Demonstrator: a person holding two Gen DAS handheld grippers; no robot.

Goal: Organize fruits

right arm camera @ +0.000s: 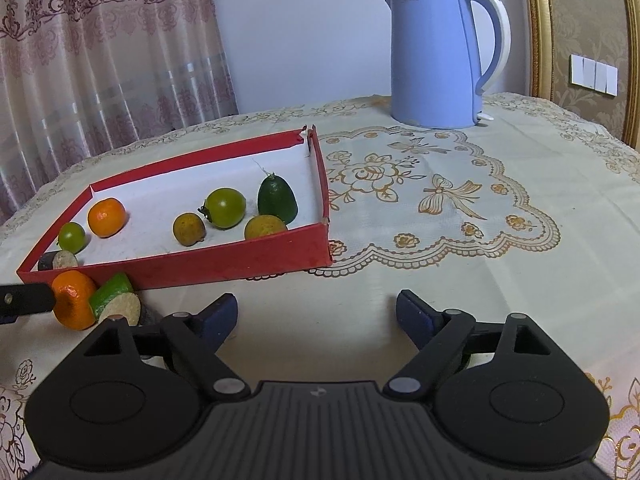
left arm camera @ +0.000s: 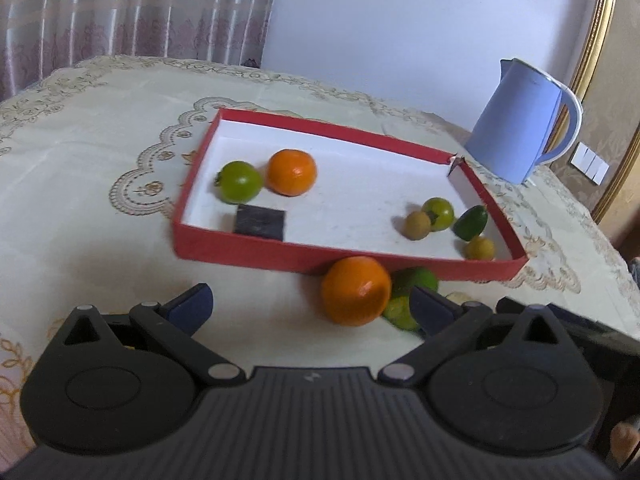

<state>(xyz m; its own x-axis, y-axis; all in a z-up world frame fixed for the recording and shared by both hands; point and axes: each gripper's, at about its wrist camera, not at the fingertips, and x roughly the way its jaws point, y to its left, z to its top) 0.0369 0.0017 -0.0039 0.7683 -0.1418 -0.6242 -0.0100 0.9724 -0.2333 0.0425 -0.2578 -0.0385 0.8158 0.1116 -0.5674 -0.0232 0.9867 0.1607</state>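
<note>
A shallow red box (right arm camera: 224, 258) sits on the embroidered tablecloth (right arm camera: 500, 216) as the collecting place, and most of the fruit already lies inside it: an orange (right arm camera: 106, 217) and a green round fruit (right arm camera: 72, 237) toward one end, and toward the other a second green round fruit (right arm camera: 225, 207), a dark green pointed fruit (right arm camera: 277, 199) and two small brownish-yellow ones (right arm camera: 189, 229), loosely grouped, probably so like sits near like. A dark flat piece (left arm camera: 260, 221) rests just inside the near wall; what it is I cannot tell. Outside the box, against its near wall, lie a second orange (left arm camera: 355, 291) and a cut green fruit (right arm camera: 116, 300) with its pale face showing, touching each other; these look like what is left to sort. The left gripper (left arm camera: 310, 304) hangs low over the cloth with its jaws spread wide and nothing between them, the loose orange sitting just ahead between the fingertips, which suggests it is lined up to take that one next. The right gripper (right arm camera: 316, 312) is likewise released and empty, parked over bare cloth away from the fruit, likely to stay clear. A blue kettle (right arm camera: 436, 56) stands well behind the box, out of the way.
</note>
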